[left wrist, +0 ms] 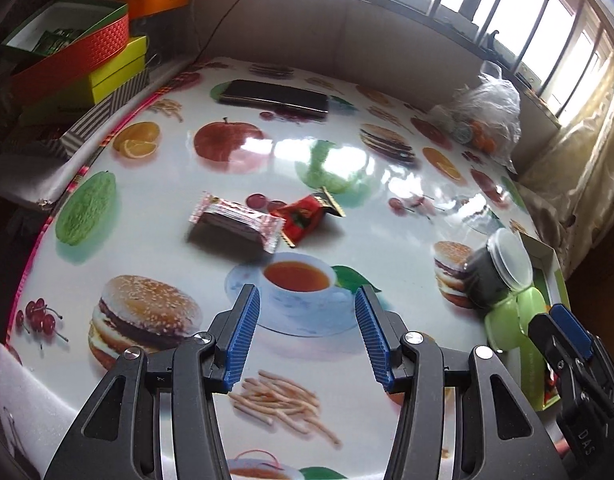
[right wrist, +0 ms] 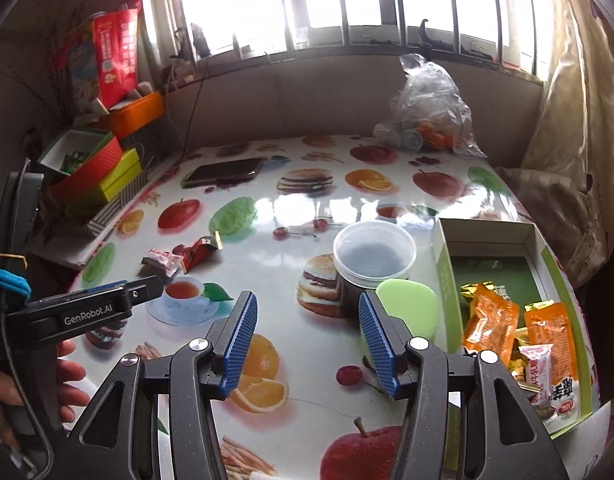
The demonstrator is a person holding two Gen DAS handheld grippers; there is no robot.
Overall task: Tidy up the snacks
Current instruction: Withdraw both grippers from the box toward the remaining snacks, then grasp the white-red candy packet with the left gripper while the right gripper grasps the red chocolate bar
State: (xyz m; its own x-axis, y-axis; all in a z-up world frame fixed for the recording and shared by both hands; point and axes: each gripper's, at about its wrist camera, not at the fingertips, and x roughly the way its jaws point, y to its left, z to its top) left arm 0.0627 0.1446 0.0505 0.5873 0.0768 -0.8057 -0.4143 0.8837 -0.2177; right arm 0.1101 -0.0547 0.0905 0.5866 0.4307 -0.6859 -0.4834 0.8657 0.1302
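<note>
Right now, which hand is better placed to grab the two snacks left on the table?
Left. The left gripper is open and faces the pink-wrapped snack and red candy wrapper directly. The right gripper sits by the green snack box, farther from them.

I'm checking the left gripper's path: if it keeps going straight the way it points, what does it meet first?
The left gripper, open and empty, probably meets the bare tablecloth at the printed teacup first. The pink-wrapped snack lies just beyond, with the red snack packet beside it.
</note>
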